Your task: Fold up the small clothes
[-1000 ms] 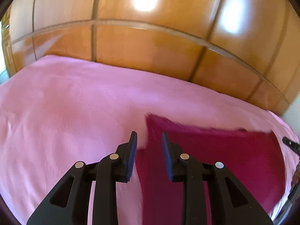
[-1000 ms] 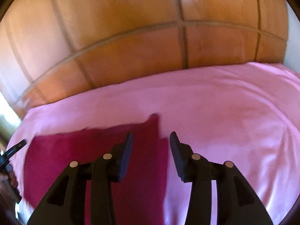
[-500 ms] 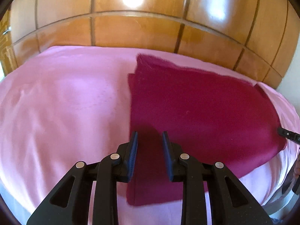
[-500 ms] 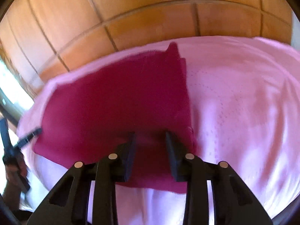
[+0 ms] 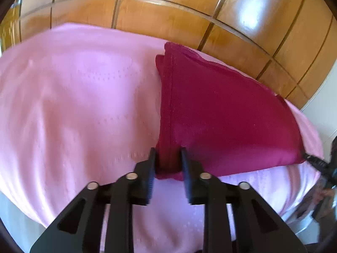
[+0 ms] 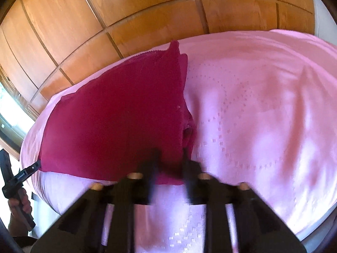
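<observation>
A dark red garment point(image 5: 221, 113) lies flat on the pink sheet point(image 5: 73, 105); it also shows in the right wrist view point(image 6: 118, 122). My left gripper point(image 5: 167, 164) has its jaws around the garment's near left corner, with cloth between the fingers. My right gripper point(image 6: 169, 164) is blurred and its jaws sit around the garment's near right corner. Each gripper's tip shows at the edge of the other's view, at the garment's opposite near corner.
A wooden panelled wall point(image 5: 189, 10) stands right behind the bed. The bed's near edge point(image 6: 305, 227) drops off below the grippers. A hand point(image 6: 19, 204) holds the other gripper at the far left of the right wrist view.
Both grippers have moved forward and down from above the garment to its near corners. Their jaws have narrowed around the cloth. The garment has shifted closer.
</observation>
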Motion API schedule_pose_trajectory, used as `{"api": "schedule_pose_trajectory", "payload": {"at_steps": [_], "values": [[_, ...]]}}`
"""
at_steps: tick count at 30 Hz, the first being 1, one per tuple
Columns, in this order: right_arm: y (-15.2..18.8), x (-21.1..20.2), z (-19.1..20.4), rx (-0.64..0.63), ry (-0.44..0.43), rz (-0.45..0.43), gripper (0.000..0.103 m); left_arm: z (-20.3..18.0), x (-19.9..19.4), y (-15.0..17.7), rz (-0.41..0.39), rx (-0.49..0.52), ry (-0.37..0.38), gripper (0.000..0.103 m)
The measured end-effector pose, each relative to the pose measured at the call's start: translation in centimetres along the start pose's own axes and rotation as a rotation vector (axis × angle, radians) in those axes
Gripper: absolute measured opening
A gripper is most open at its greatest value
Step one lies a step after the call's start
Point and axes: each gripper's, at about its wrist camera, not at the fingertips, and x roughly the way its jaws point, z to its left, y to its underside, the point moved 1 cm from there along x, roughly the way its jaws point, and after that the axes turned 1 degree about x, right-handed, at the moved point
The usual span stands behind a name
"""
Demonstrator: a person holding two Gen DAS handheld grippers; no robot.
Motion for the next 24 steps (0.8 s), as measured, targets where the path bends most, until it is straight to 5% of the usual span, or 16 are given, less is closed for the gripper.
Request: {"api": "schedule_pose_trajectory", "payload": {"at_steps": [10, 12, 15, 20, 24], "values": [[0.2, 0.2, -0.8, 0.01, 0.044, 0.02, 0.012, -0.4, -1.2, 0.2, 0.004, 0.02, -0.051, 0.013], [-0.1, -0.3, -0.5, 0.004, 0.055, 0.003, 0.03, -0.7, -1.9, -0.1, -0.013, 0.018, -0.061, 0.013], [-0.9, -2.0, 0.6, -0.019, 0.071, -0.058, 0.036, -2.0, -2.9, -0.7, -0.059, 0.05, -0.089, 0.013], [-0.8, -3.0, 4.9, -0.107, -0.044, -0.076, 0.039, -4.9, -2.9, -1.2, -0.1, 0.137, -0.106, 0.026], [0.1, -1.1, 10.3, -0.199, -0.168, -0.026, 0.039, -6.4, -2.1, -1.5, -0.095, 0.169, -0.114, 0.026]]}}
